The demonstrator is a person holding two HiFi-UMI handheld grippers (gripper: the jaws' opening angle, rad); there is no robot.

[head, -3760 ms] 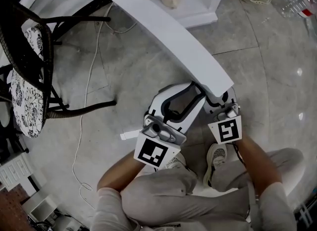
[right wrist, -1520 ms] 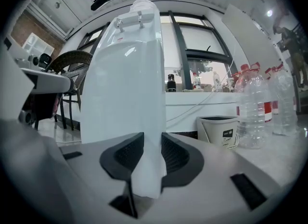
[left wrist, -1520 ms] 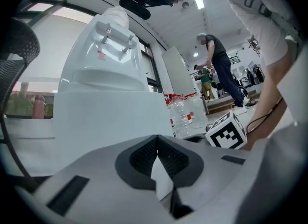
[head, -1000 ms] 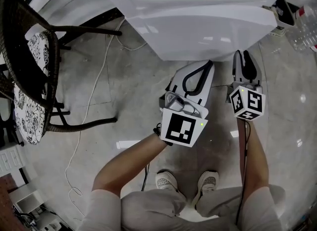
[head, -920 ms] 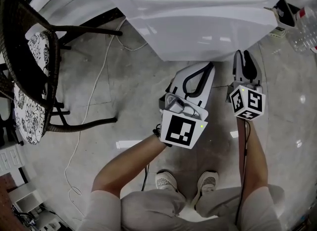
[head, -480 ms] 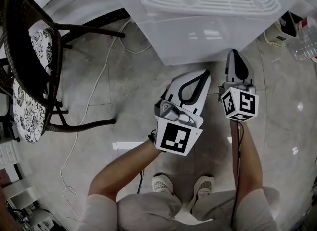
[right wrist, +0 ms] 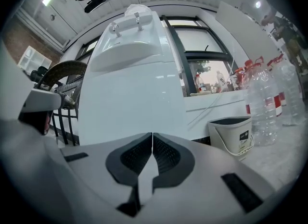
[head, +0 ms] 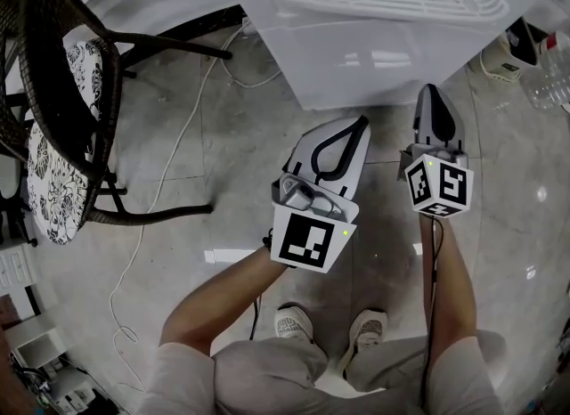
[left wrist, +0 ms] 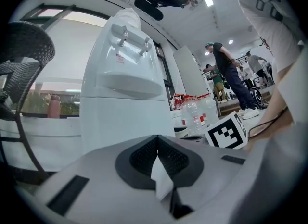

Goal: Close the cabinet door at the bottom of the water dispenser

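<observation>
— Standing upright on the floor (head: 223,137), the water dispenser (head: 392,39) faces both grippers. Where's its cabinet door (right wrist: 137,107)?
— Low on that front, long axis vertical, apparently flush shut. Left gripper (head: 360,123) and right gripper (head: 431,92) point at it, jaws clenched on nothing, just short of it.

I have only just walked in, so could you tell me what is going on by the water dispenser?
A person stands before the water dispenser with a gripper in each hand. The left gripper and the right gripper both have their jaws together with nothing between them. They point at the dispenser's base and appear not to touch it. The cabinet door at the bottom looks flush with the front, so it seems to be shut already.
</observation>
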